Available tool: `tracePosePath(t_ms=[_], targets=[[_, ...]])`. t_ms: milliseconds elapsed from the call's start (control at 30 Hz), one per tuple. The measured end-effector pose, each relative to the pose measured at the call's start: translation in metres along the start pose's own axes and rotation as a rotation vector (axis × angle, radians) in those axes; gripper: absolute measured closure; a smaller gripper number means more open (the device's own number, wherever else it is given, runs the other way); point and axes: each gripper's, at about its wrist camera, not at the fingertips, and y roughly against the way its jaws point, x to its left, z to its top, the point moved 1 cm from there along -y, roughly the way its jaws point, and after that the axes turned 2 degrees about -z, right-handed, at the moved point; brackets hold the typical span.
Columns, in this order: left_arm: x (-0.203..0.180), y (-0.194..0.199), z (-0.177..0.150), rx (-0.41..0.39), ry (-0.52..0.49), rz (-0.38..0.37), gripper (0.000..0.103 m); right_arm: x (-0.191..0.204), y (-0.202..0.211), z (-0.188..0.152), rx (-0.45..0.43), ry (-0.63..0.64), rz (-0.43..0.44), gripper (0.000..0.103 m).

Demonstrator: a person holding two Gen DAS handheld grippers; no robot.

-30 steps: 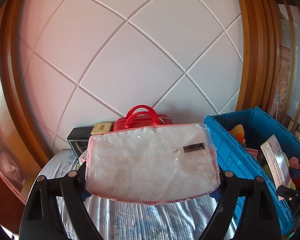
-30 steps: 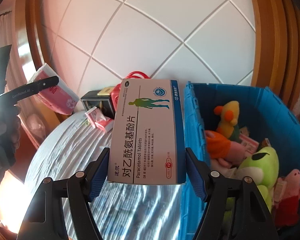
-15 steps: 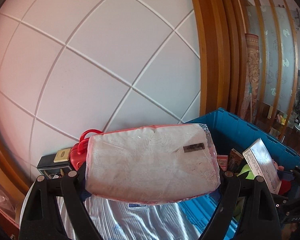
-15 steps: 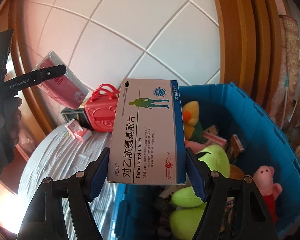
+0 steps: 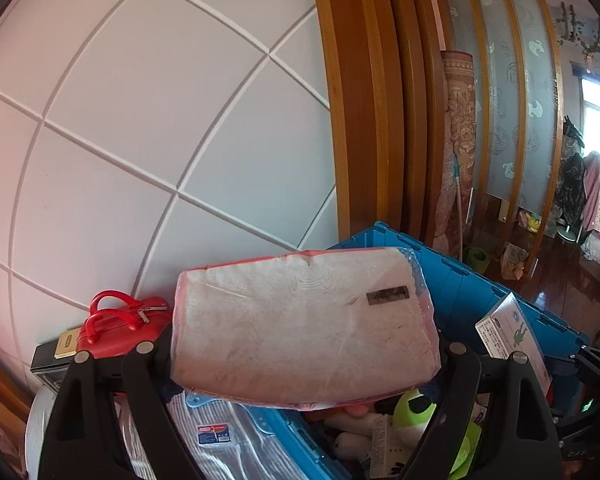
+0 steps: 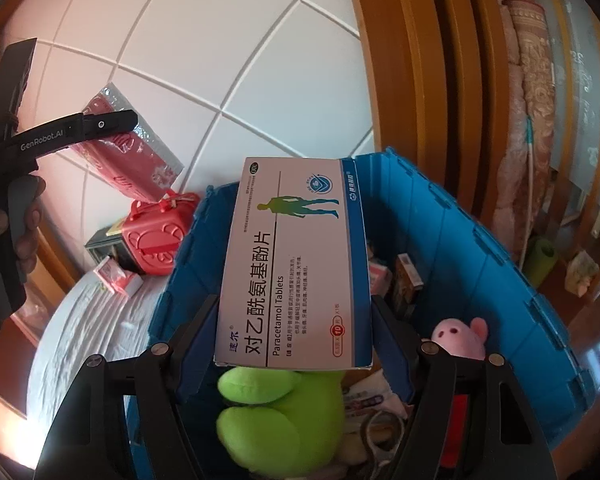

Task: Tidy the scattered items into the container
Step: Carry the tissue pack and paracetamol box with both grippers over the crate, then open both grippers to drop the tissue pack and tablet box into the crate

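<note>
While the left gripper [image 5: 305, 354] pinched a clear, pink-edged pack of white tissues [image 5: 300, 324] above the near wall of the blue crate [image 5: 476, 284], the right gripper [image 6: 294, 344] clamped a white-and-blue box of Paracetamol tablets [image 6: 296, 264] over the crate's interior, above a green plush toy [image 6: 280, 416] and a pink one [image 6: 460, 338].

A round desk [image 6: 88, 332] covered with a pale, faintly striped cloth stands against a white panelled wall. On it rests a large blue plastic crate [image 6: 452, 240], open at the top. Just beside the crate's left wall, near the wall panel, sits a small red case with handles [image 6: 156, 240]. A dark box [image 6: 100, 246] stands behind the case. A small pink-and-white packet [image 6: 116, 278] lies in front of them.
</note>
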Motion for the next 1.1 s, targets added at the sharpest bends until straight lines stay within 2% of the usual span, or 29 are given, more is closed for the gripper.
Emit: tracePosePath(t_ms=[333,567,733,767,800,833,900,1100], targets=[[-0.043,-0.04,0.018,0.02,-0.045,-0.062,0.016,-0.049,-0.005,-0.001,0.014,-0.059,-0.044,0.031],[-0.059,-0.057,0.026,0.024,-0.055,-0.085,0.016,-0.067,-0.01,0.0,0.022,-0.074,-0.06,0.031],[-0.063,-0.062,0.033,0.024,-0.02,-0.132,0.014,-0.074,-0.011,0.002,0.014,-0.086,-0.061,0.031],[-0.063,-0.063,0.035,0.031,-0.016,-0.138,0.012,-0.076,-0.012,0.003,0.009,-0.094,-0.057,0.029],[-0.062,-0.064,0.035,0.037,-0.014,-0.139,0.011,-0.078,-0.014,0.004,0.012,-0.099,-0.053,0.023],[-0.06,-0.064,0.035,0.035,-0.007,-0.134,0.007,-0.08,-0.016,0.004,0.016,-0.101,-0.055,0.0],[-0.053,-0.06,0.033,0.023,0.011,-0.119,0.001,-0.081,-0.017,0.004,0.014,-0.111,-0.063,0.0],[-0.033,-0.05,0.024,0.03,0.042,-0.112,0.001,-0.073,-0.02,0.002,0.023,-0.113,-0.032,0.0]])
